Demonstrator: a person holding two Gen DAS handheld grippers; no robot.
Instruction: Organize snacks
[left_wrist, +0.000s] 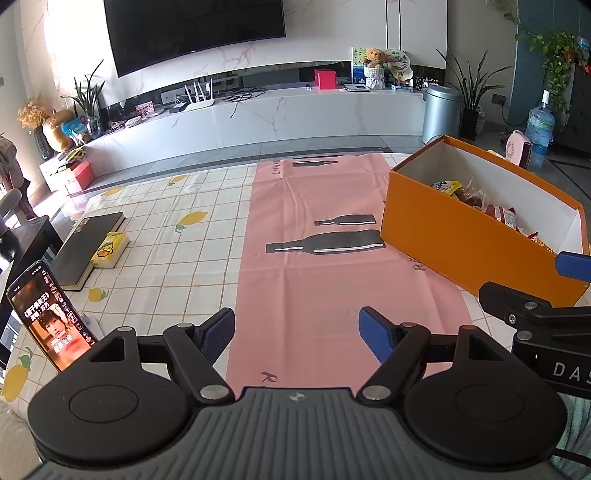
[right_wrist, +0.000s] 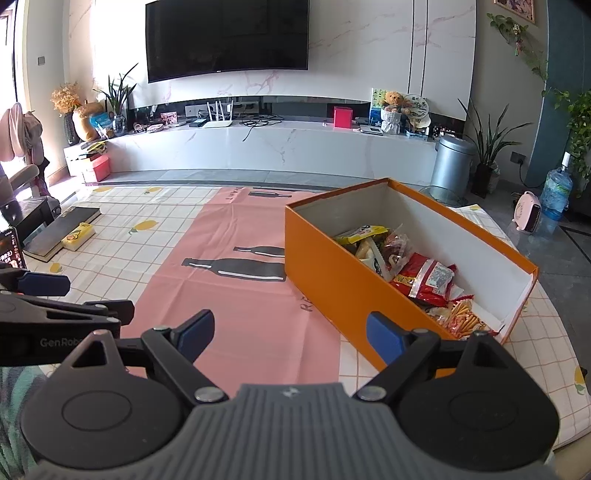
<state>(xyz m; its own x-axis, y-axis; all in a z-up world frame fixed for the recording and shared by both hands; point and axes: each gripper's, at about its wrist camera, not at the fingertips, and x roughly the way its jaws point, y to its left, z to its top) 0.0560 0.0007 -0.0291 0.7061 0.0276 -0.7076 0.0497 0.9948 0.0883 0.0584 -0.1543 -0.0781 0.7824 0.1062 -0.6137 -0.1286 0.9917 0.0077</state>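
An orange box (right_wrist: 332, 280) with a white inside stands on the table at the right, and its orange wall (left_wrist: 454, 240) also shows in the left wrist view. Several snack packets (right_wrist: 424, 280) lie inside it, among them a red bag and a yellow one. My right gripper (right_wrist: 291, 332) is open over the pink cloth, just in front of the box's near corner, with nothing between its blue pads. My left gripper (left_wrist: 297, 332) is open too, over the pink cloth left of the box, holding nothing.
A pink cloth (left_wrist: 314, 206) with bottle prints covers the middle of a checked tablecloth. At the left lie a dark book (left_wrist: 86, 247), a small yellow pack (left_wrist: 109, 249) and a propped phone (left_wrist: 48, 314). Behind the table stand a TV bench and a metal bin (left_wrist: 441, 110).
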